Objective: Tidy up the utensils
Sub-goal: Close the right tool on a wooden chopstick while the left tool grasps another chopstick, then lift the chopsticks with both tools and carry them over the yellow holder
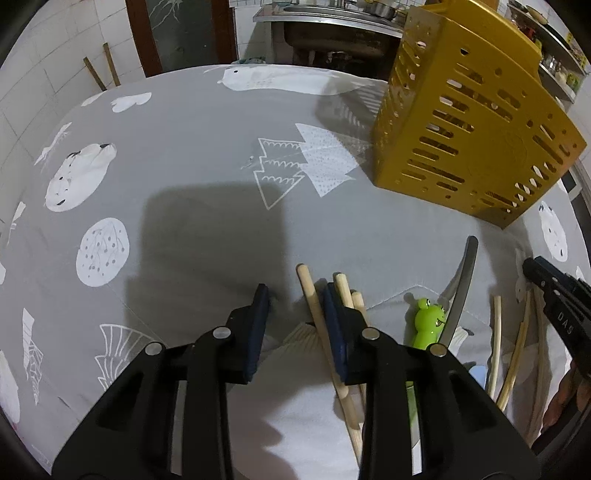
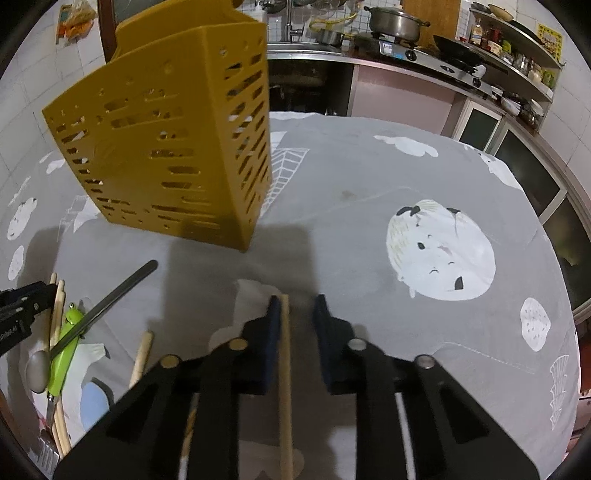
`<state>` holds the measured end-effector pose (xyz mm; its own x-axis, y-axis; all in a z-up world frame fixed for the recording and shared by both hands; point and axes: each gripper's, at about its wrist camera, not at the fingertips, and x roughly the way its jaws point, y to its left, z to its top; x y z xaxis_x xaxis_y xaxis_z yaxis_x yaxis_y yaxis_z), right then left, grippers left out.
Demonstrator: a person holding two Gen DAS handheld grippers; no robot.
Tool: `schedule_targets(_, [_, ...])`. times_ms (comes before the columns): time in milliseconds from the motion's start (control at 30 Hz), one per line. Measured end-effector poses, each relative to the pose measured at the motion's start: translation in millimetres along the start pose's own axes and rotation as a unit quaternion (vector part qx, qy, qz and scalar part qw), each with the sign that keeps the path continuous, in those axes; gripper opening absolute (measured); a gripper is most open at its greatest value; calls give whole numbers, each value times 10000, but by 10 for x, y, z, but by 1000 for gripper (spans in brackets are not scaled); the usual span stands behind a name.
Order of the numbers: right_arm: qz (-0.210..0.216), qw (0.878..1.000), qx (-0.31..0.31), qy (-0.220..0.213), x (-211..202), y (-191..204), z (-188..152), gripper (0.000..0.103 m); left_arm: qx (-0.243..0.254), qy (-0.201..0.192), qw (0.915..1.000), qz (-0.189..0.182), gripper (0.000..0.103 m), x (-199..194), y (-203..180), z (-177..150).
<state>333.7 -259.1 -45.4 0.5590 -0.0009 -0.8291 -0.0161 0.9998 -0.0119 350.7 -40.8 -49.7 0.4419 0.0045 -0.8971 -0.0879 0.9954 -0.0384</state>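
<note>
A yellow slotted utensil holder [image 1: 472,122] [image 2: 170,147] stands upright on the grey cloth beyond both grippers. My left gripper [image 1: 295,295] points down at the cloth. One wooden chopstick [image 1: 307,291] lies between its jaws against the right pad, clear of the left pad, and two more chopsticks [image 1: 343,288] lie just outside. My right gripper [image 2: 298,304] has a wooden chopstick [image 2: 284,339] beside its left pad, with a gap to the right pad. Between the grippers lie a green frog-handled utensil [image 1: 428,325] [image 2: 68,347] and a metal spoon [image 1: 463,288] [image 2: 107,302].
Pale chopsticks [image 1: 496,347] and another wooden stick [image 2: 142,358] lie near the front. The grey printed tablecloth [image 1: 184,147] [image 2: 369,177] stretches away to its far edge. A counter with a stove and pots [image 2: 399,22] runs behind the table.
</note>
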Motion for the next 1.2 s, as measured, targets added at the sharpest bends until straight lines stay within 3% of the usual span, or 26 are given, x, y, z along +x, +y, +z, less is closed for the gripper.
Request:
schedule_targets(300, [178, 9992, 363, -52, 36, -43, 4, 8, 114, -51, 9999, 110, 16, 27, -57, 25])
schedule_targets(367, [171, 9992, 368, -67, 36, -35, 1, 6, 149, -68, 9998, 131, 10, 27, -67, 26])
schedule_targets(733, [205, 9982, 526, -187, 10, -40, -39, 5, 342, -161, 9988, 303, 8, 17, -157, 30])
schedule_targets(900, [267, 9972, 635, -279, -75, -73, -58, 5, 245, -219, 9994, 115, 8, -38, -101, 20])
schedule_targets(1200, [409, 9905, 880, -971, -505, -134, -54, 5, 574, -890, 9944, 9, 8, -441, -97, -78])
